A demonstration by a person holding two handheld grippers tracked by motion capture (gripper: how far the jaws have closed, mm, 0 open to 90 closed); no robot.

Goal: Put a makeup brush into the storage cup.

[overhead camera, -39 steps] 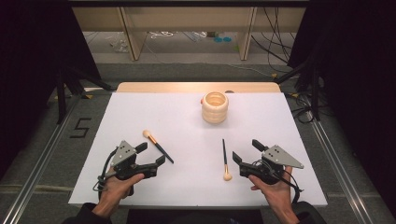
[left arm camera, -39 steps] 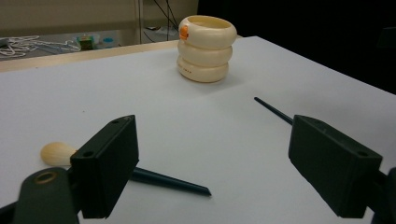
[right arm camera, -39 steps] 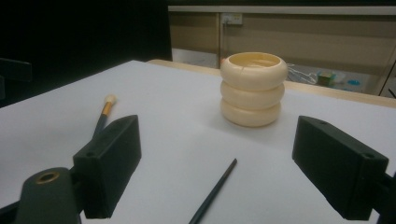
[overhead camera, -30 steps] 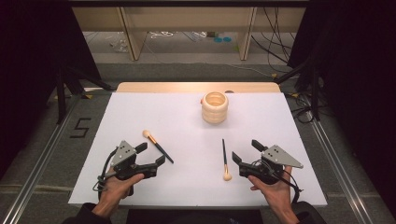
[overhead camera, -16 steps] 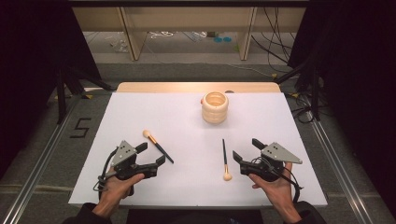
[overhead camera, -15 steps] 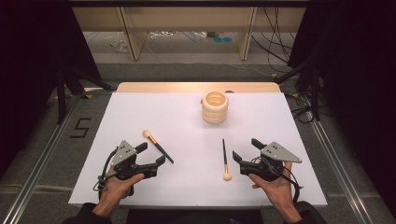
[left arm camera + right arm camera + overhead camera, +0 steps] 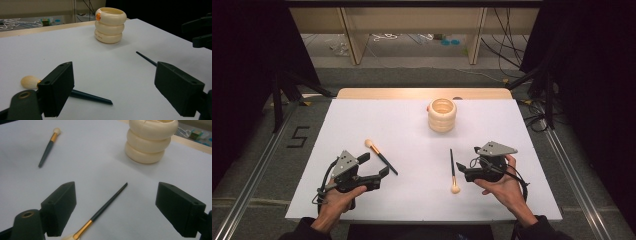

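Note:
Two dark-handled makeup brushes with pale heads lie on the white table. The left brush lies slanted just beyond my left gripper, which is open and holds nothing. The right brush lies head toward me, just left of my right gripper, also open and holding nothing. A cream ringed cup stands upright toward the back. In the left gripper view, the left brush lies near the left jaw, with the cup beyond. In the right gripper view, the right brush lies between the jaws.
A wooden strip runs along the table's far edge. Metal rails flank the table, and a "5" is marked on the floor at the left. Wooden shelf legs and cables lie beyond the table.
My right gripper has edged a little forward and left, toward the right brush. The left gripper, both brushes and the cup stay where they were.

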